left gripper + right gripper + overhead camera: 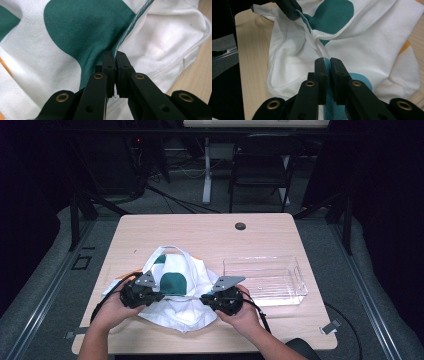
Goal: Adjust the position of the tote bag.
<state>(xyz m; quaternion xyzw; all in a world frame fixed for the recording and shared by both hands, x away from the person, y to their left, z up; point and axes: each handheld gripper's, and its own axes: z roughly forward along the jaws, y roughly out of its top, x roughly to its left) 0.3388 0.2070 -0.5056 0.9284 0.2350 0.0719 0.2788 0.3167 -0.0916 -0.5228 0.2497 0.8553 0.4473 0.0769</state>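
Observation:
A white cloth bag (176,270) printed with dark green shapes lies crumpled at the near middle of the wooden table (200,232). My left gripper (161,296) is shut on the bag's green-trimmed rim, and in the left gripper view the hem (125,32) runs straight into the closed gripper (115,53). From the other side my right gripper (204,298) is shut on the same rim. In the right gripper view a fold of white cloth (322,48) enters the closed gripper (328,60). The left gripper's black fingers (289,8) pinch the bag (367,45) farther along.
A clear plastic tray (300,280) stands to the right of the bag, close to my right hand. A round cable hole (240,226) sits near the table's far edge. A black chair (260,165) and a white desk leg stand beyond the table.

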